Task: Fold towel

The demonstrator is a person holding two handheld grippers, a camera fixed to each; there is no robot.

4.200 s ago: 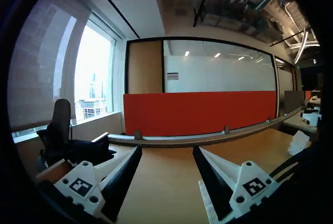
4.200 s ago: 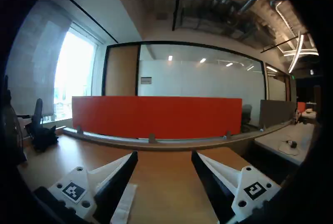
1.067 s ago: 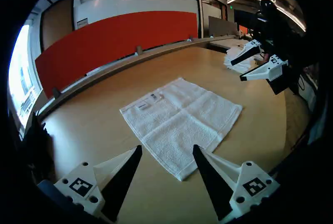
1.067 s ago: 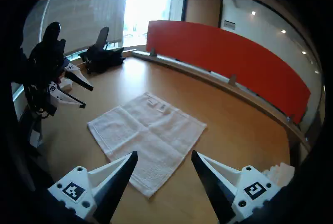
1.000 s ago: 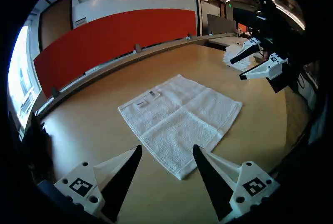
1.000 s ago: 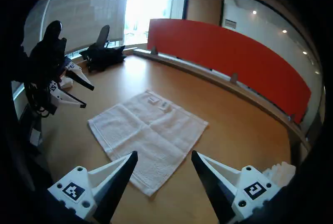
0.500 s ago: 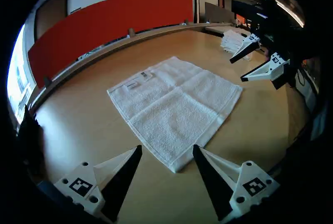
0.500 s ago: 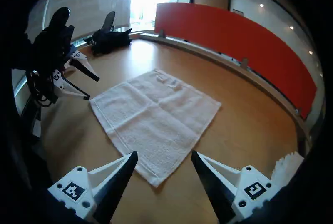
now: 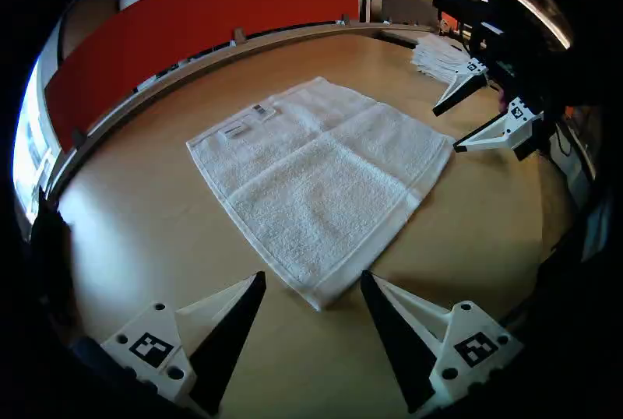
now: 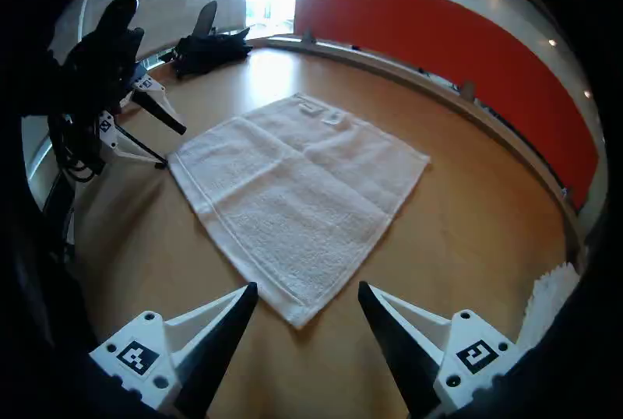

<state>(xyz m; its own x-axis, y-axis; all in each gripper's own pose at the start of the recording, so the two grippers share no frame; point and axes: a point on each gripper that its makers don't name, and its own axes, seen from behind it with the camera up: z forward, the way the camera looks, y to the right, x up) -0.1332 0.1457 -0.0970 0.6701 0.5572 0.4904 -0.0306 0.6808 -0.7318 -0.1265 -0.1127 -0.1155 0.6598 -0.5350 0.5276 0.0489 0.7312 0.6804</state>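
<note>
A: Where is the towel [image 9: 319, 177]?

B: Spread flat and unfolded on the wooden surface [image 9: 140, 209], set diagonally. Faint creases divide it into quarters. Two small labels [image 9: 245, 121] sit at the edge nearest the red partition [image 9: 195, 14].

A: Left gripper [image 9: 311, 279]?

B: Jaws spread wide, holding nothing. The near corner of the towel lies just ahead of the gap between its fingertips. I cannot tell whether the tips touch the cloth.

A: Right gripper [image 10: 306, 288]?

B: The same: jaws wide apart, nothing held, and another corner of the towel lies just ahead of the gap. The left gripper view shows it from the side, tips close beside the right-hand corner of the towel. Contact there cannot be judged.

A: Does the right gripper view show the left one?

B: Yes, at the left edge of that view, with its fingers pointing at the towel's left corner.

A: Anything else on the surface?

B: A stack of folded white towels [image 9: 440, 57] beyond the right gripper, well apart from the spread one. A dark bag [image 10: 210, 47] lies near the window.
</note>
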